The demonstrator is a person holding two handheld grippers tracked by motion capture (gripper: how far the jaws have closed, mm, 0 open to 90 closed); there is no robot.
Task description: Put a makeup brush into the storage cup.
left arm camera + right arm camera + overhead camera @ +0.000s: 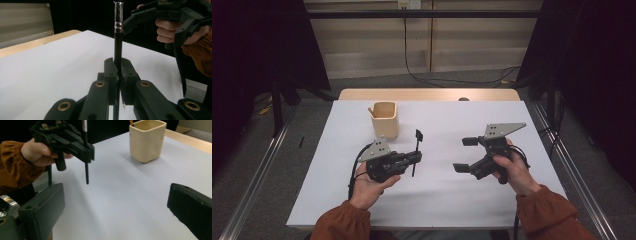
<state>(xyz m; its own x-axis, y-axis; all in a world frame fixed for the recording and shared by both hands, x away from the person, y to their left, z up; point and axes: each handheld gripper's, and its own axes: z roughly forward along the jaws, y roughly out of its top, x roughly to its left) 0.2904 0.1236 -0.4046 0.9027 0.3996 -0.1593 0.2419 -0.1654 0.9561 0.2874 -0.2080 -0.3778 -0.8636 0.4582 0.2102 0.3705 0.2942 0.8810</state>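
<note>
While the left gripper (416,157) clamps the black pencil (415,155) mid-shaft, upright, the right gripper (466,154) hangs at 3 o'clock, jaws wide, pointing left.

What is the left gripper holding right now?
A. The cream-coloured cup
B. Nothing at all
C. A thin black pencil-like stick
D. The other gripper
C: the left gripper has its jaws closed on a thin black stick, held upright above the white table, apart from the cup.
</note>
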